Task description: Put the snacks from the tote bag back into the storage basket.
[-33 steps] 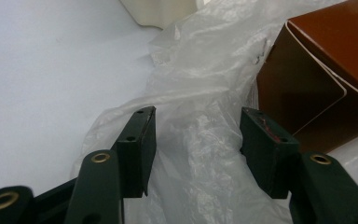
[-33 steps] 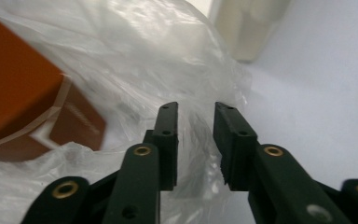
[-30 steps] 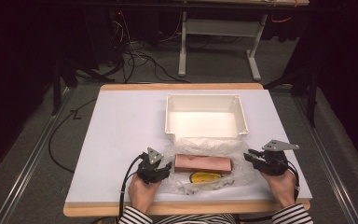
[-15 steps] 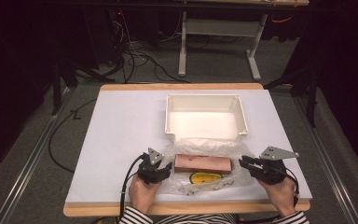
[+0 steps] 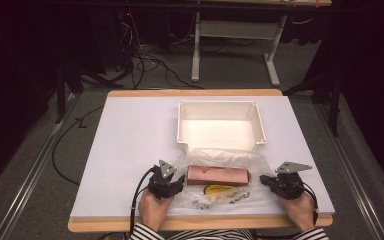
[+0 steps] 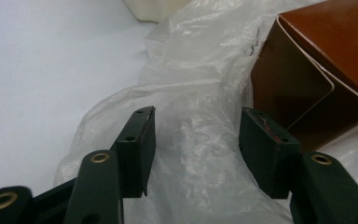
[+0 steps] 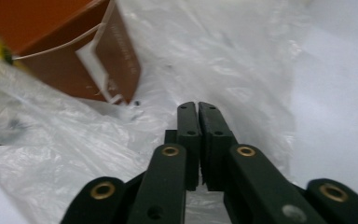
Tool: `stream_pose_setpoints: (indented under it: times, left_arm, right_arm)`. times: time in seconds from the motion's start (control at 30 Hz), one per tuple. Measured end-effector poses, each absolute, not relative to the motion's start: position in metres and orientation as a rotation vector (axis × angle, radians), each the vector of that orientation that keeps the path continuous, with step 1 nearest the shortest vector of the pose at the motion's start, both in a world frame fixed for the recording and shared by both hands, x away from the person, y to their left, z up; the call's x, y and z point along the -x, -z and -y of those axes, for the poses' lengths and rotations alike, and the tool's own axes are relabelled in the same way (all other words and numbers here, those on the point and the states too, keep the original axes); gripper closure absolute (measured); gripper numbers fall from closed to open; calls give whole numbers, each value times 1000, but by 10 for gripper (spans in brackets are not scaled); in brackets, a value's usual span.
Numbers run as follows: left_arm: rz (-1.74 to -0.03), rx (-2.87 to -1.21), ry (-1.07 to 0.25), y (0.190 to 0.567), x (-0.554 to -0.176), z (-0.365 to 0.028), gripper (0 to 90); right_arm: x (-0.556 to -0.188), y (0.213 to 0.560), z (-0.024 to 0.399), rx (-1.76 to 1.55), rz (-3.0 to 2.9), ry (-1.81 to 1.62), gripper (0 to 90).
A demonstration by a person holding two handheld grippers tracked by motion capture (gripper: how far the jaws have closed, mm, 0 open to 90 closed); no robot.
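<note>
A: Where did we find the left claw?

B: We found its jaws spread apart over crumpled film of the clear plastic bag, with nothing clamped between them. From above, the left claw sat at the bag's left edge, held by the person's left hand near the front of the table.

A: And the right claw?

B: We saw its jaws pressed together, tips resting low against the bag. We could not tell whether film was pinched between them. From above, the right claw lay at the bag's right edge, with the right hand behind it.

A: What did we record inside the bag?

B: We recorded a long brown box lying across the bag, its open end flap facing the left claw and its other end near the right claw. Just in front of the box we noted a yellow item, too blurred to identify.

A: And farther out?

B: We saw a white tray just behind the bag, touching its rear edge.
</note>
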State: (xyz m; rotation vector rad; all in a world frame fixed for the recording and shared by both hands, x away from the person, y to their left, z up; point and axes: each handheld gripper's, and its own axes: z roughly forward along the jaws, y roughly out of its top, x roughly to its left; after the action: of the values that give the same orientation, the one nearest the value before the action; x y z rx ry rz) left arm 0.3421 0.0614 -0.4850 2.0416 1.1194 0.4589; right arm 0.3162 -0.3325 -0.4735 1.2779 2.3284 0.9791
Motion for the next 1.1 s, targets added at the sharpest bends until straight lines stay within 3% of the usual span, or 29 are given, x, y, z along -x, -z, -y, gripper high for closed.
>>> stream_pose_setpoints:
  times: [0.27, 0.37, 0.73, 0.93, 1.1]
  left_arm:
    - [-1108, -2080, -415, 481, -333, -63, 473]
    - [-1103, -2063, -345, 479, -334, -69, 504]
    - [-1004, -1957, -365, 434, -333, -83, 462]
    - [-992, -1973, -368, 423, -349, -76, 411]
    - [-1018, -1967, -289, 435, -368, -72, 415]
  right_arm:
    - [-324, 472, 341, -1311, -2300, -945, 900]
    - [-323, 468, 338, -1286, -2303, -966, 846]
    - [-314, 423, 314, -1090, -2275, -1141, 783]
    - [-328, 414, 300, -1059, -2264, -1122, 704]
    - [-338, 410, 289, -1055, -2237, -1132, 602]
